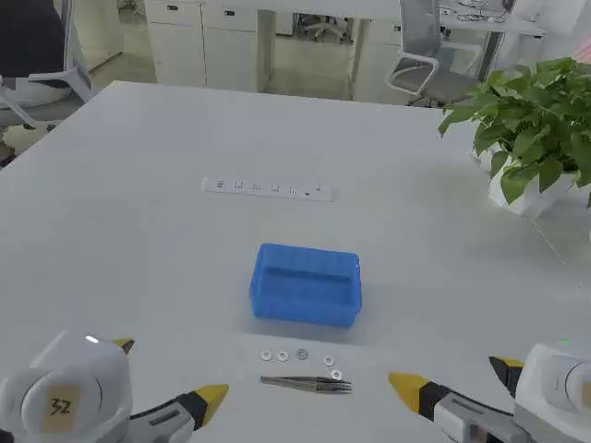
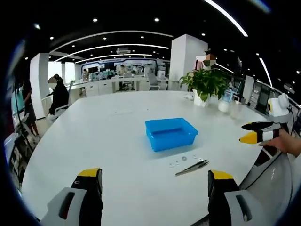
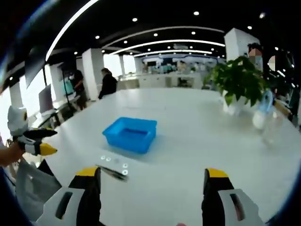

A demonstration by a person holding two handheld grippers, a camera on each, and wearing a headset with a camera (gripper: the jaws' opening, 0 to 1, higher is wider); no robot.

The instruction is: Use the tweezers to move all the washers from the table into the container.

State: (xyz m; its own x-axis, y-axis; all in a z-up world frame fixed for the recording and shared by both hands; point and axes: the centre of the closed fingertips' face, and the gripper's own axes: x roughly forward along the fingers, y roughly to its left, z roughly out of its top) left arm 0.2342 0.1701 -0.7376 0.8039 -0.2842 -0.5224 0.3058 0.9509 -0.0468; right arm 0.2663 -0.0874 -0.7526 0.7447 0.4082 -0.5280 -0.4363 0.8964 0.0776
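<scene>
Your left hand-held gripper (image 1: 171, 369) hangs in front of and to the left of the blue rectangular plastic container (image 1: 305, 316), with its yellow-tipped jaws spread wide and holding nothing. Five small silver metal washers (image 1: 302, 353) lie on the white bench (image 1: 138, 231) just in front of the container. The slim metal tweezers (image 1: 307, 383) lie flat just beyond the washers, well apart from both grippers. Your right hand-held gripper (image 1: 452, 372) hangs in front of and to the right of the container, its jaws also spread and empty.
</scene>
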